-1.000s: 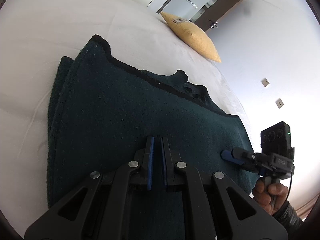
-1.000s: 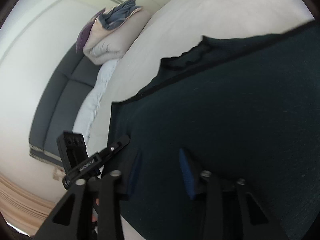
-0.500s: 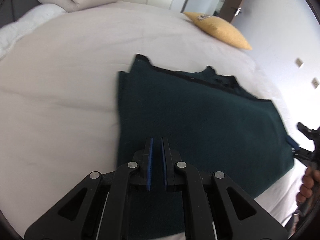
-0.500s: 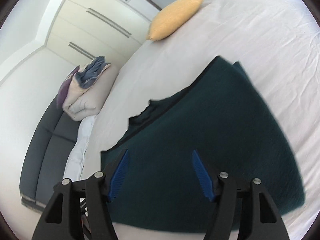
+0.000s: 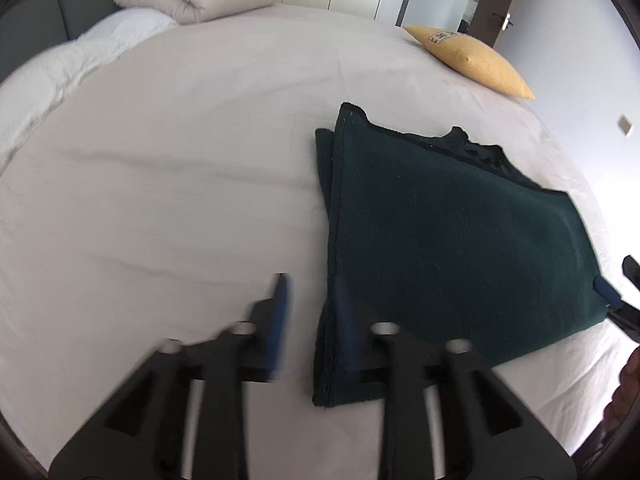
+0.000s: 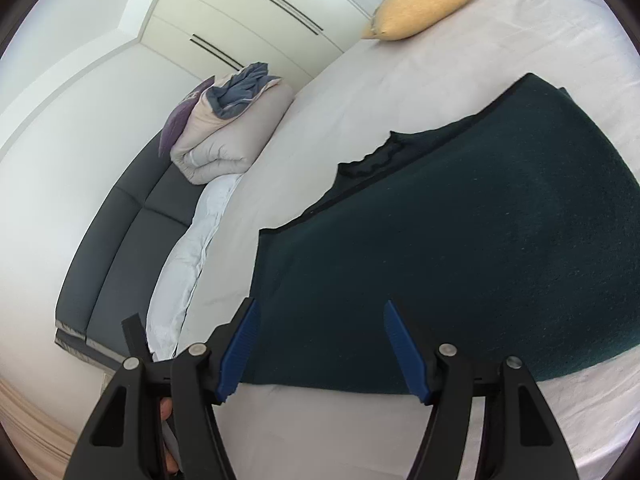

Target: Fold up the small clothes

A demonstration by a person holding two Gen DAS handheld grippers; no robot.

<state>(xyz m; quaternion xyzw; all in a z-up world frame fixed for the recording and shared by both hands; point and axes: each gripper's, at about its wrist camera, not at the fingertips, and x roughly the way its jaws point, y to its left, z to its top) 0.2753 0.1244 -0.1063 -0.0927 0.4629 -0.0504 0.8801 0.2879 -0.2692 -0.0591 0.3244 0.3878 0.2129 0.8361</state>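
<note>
Both grippers have let go: left gripper (image 5: 308,316) jaws opening, right gripper (image 6: 320,344) jaws apart, empty; sweater (image 5: 440,232) lies folded on the bed (image 5: 180,160).

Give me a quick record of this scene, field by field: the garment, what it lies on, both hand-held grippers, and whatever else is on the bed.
garment: dark green knitted garment, folded, lying flat
surface: pale bed sheet
left hand-held gripper: jaws opening, nothing between them, over the garment's edge
right hand-held gripper: open, empty, above the garment's near edge
pillow: yellow cushion at the bed's far side
bedding: rolled beige duvet by the dark headboard
</note>
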